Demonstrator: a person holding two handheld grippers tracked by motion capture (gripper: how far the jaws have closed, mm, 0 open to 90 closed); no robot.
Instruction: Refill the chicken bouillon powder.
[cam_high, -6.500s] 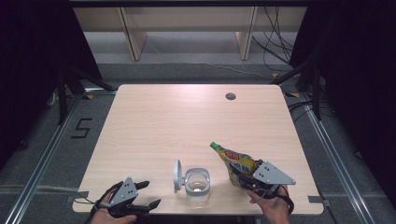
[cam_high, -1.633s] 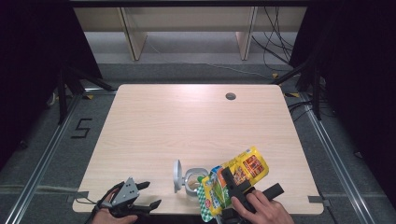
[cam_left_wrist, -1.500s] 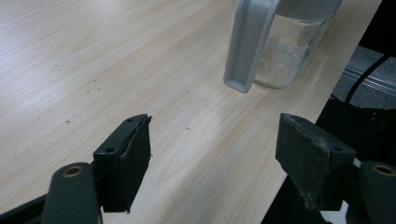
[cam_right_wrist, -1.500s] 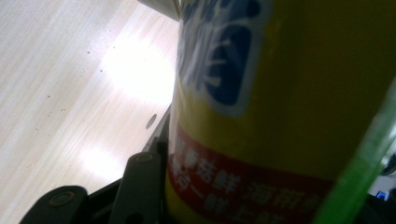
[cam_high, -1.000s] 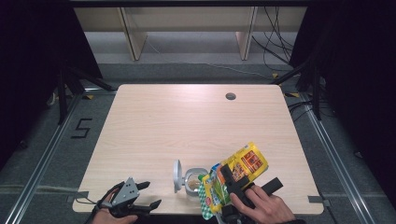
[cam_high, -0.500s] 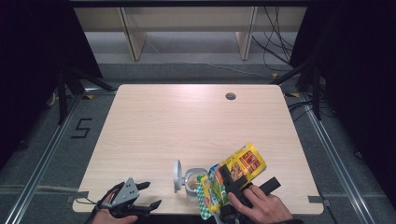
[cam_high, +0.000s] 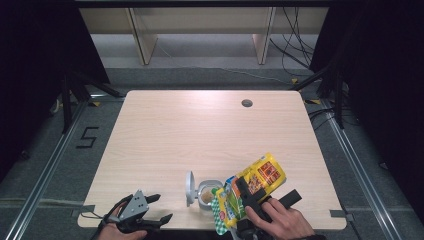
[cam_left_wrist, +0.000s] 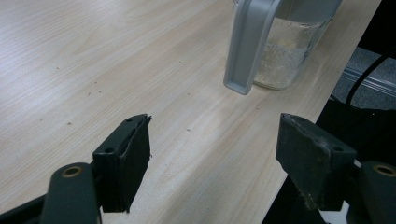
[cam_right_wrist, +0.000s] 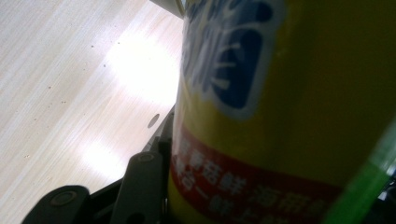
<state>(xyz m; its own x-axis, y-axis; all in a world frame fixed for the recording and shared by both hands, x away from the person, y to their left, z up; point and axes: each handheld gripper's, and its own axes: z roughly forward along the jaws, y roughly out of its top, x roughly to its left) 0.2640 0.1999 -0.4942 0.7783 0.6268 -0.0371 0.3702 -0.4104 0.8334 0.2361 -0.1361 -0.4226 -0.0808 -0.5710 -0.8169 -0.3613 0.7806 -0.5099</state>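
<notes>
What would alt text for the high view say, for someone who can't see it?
A hand's right gripper tips a yellow snack bag over a clear lidded jar at the near edge of a wooden table. The left gripper rests open at the near left edge.

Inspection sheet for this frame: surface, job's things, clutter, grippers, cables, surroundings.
Surface: light wooden table, round hole near far edge.
Job's things: yellow snack bag tilted over clear glass jar; jar's grey lid hinged open.
Clutter: nothing seen.
Grippers: right gripper shut on the bag; left gripper open, empty, at near edge.
Cables: black cables on floor behind table.
Surroundings: grey floor, taped "5", wooden shelf legs.
</notes>
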